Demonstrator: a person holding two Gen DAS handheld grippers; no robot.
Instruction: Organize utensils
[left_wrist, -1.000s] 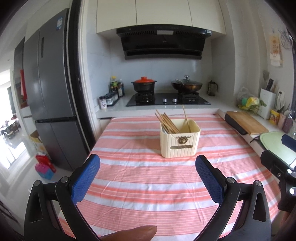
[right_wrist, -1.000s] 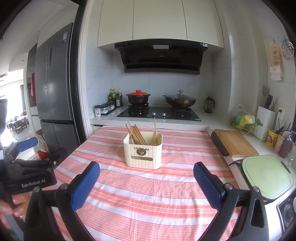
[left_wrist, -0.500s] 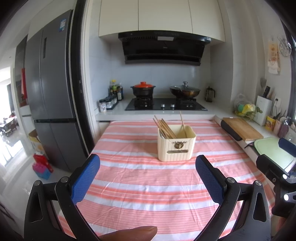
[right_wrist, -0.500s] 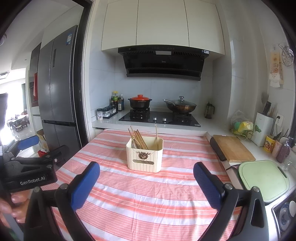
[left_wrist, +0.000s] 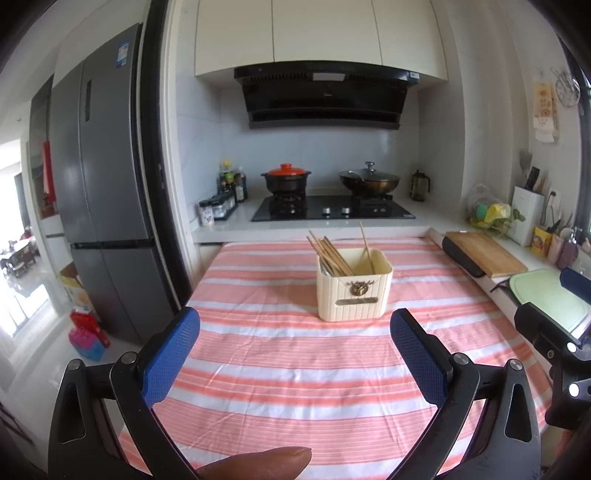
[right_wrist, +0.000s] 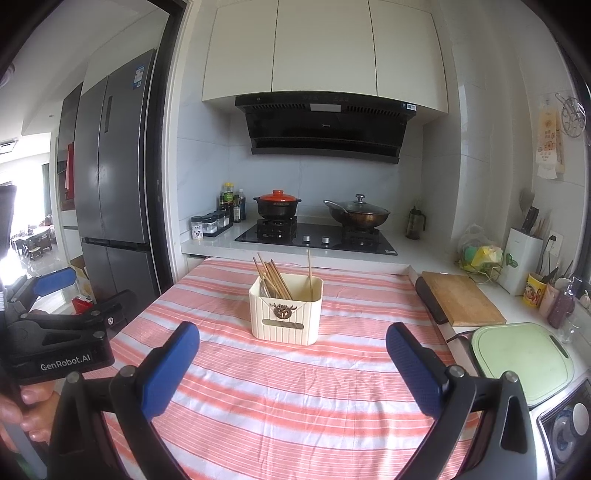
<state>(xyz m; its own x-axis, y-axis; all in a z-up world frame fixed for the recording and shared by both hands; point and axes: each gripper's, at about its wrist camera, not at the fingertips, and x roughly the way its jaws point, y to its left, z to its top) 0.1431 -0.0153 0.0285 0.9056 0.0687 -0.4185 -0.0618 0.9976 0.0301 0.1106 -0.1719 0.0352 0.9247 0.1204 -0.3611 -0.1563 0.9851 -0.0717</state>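
The left gripper (left_wrist: 294, 345) is spread wide and holds nothing, above the striped tablecloth (left_wrist: 280, 373). The holder (left_wrist: 354, 285) stands ahead of it, a little right of centre, well apart from the fingertips. A bunch of chopsticks (left_wrist: 330, 254) leans in its left part and a single stick (left_wrist: 365, 242) stands in its right part. The right gripper (right_wrist: 292, 345) is also wide and empty, with the holder (right_wrist: 285, 312) straight ahead, clear of its fingers.
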